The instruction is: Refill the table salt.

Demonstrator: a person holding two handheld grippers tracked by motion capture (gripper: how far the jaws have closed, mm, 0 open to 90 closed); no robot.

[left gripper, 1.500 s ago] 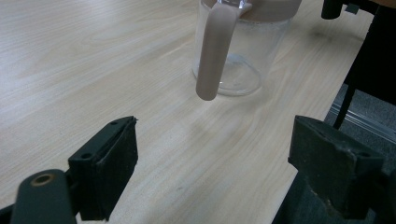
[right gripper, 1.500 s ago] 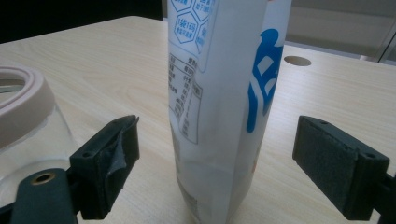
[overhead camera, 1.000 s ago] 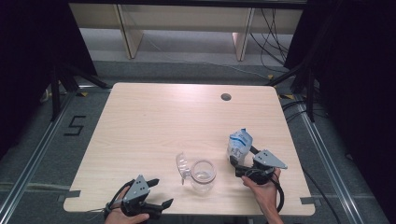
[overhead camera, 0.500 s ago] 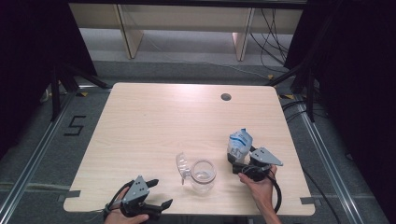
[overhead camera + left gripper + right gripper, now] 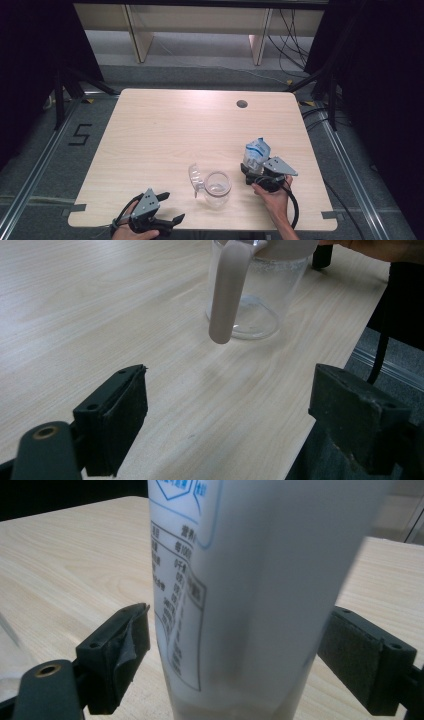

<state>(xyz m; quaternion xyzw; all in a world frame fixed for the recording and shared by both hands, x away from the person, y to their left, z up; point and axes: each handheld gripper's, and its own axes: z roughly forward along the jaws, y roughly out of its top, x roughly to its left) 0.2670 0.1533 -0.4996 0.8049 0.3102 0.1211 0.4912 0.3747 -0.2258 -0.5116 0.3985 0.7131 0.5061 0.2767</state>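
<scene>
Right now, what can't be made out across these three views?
- Carton: top cut off by the right gripper view's upper edge; its print too small to read.
- Jug: rim cut off by the left gripper view's top edge.
- Right gripper: jaws hidden behind the carton in the high view.

Even, soft overhead light brightens the pale wooden table [image 5: 190, 130], while its surroundings fall into near-black. Shadows are faint. The clear glass jug [image 5: 255, 295] looks slightly blurred up close, and the white printed carton [image 5: 250, 590] is soft, perhaps too near to focus.
</scene>
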